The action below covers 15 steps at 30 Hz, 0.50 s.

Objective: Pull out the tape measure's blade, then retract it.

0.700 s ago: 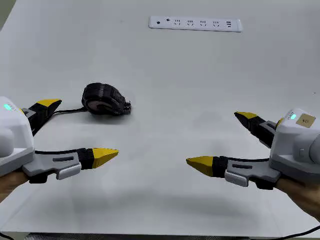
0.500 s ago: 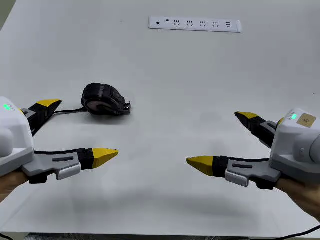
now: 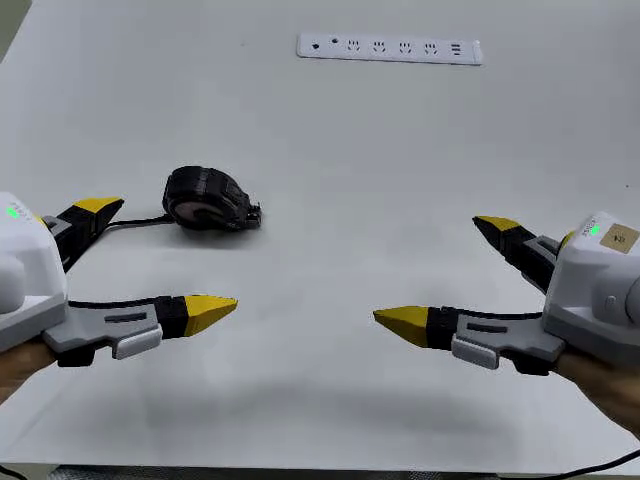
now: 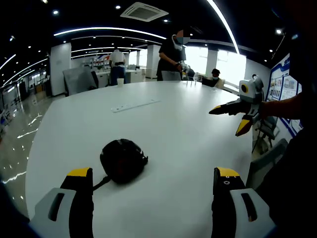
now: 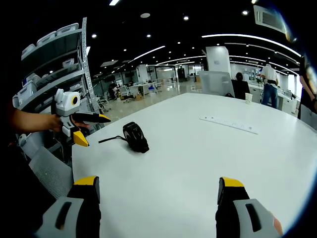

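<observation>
While the tape measure (image 3: 208, 199) lies untouched, left gripper (image 3: 168, 254) and right gripper (image 3: 435, 270) gape empty.
Seemingly nothing drawn out yet; both steps remain.

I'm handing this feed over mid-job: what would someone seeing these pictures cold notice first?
The black tape measure lies on the white table, left of centre in the head view, with no blade drawn out. The left gripper and right gripper hover near the front edge, both open and empty, the left one nearer the tape. A white power strip lies at the far side.
</observation>
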{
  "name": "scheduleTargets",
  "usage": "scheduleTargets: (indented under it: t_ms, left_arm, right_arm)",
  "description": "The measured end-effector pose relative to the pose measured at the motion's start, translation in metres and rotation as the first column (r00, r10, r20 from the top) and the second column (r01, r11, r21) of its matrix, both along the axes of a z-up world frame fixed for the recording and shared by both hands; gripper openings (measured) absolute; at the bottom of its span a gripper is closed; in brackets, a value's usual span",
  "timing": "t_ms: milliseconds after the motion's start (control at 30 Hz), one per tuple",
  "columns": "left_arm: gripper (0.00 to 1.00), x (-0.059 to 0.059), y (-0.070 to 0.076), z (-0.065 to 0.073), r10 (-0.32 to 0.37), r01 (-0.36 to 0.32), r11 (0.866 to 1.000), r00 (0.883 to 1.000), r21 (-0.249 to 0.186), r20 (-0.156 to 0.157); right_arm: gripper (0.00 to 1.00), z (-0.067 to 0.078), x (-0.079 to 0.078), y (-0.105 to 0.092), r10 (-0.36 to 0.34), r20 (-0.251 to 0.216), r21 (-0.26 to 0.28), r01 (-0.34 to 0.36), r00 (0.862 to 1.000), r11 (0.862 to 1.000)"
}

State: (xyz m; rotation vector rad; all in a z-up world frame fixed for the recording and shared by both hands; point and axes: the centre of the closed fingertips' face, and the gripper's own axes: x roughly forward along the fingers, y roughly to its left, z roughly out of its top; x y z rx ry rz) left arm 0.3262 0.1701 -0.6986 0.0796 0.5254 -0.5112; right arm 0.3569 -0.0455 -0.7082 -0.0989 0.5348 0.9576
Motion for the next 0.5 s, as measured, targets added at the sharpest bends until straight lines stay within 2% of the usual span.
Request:
scheduleTargets:
  t_ms: [500]
  left_arm:
    - [0.99, 0.005, -0.001, -0.0002, -0.014, 0.014, 1.0, 1.0, 0.008, -0.001]
  right_arm:
    - [0.99, 0.0042, 0.008, -0.0029, -0.004, 0.019, -0.01, 0.004, 1.0, 1.0]
